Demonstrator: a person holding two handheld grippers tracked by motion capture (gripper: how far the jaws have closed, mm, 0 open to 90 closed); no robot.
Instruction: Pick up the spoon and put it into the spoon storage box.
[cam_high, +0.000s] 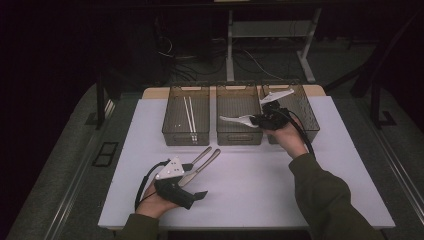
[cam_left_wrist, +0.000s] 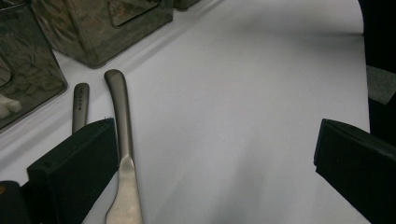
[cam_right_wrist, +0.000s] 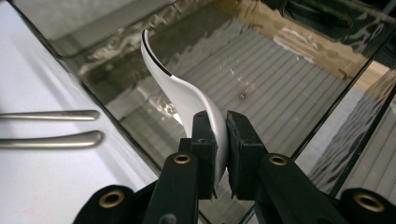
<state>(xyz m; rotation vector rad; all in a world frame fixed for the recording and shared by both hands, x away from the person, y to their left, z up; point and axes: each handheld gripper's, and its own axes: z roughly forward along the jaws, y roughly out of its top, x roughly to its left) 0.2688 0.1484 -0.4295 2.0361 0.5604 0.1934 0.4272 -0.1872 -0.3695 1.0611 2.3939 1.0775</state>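
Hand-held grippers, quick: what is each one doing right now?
Left hand-held gripper: open, holding nothing, beside two metal utensils.
Right hand-held gripper: closed on a white spoon over the bins.

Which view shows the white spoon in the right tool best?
The right gripper view: the spoon is close, clamped between the jaws over a bin. The high view shows it small at the right tool. The left gripper view gives nothing certain of it.

Glossy white plastic spoon (cam_right_wrist: 187, 95), brushed matt metal cutlery handles (cam_left_wrist: 122, 112), smoky translucent plastic bins (cam_high: 186, 116), matt white tabletop (cam_high: 260, 175)
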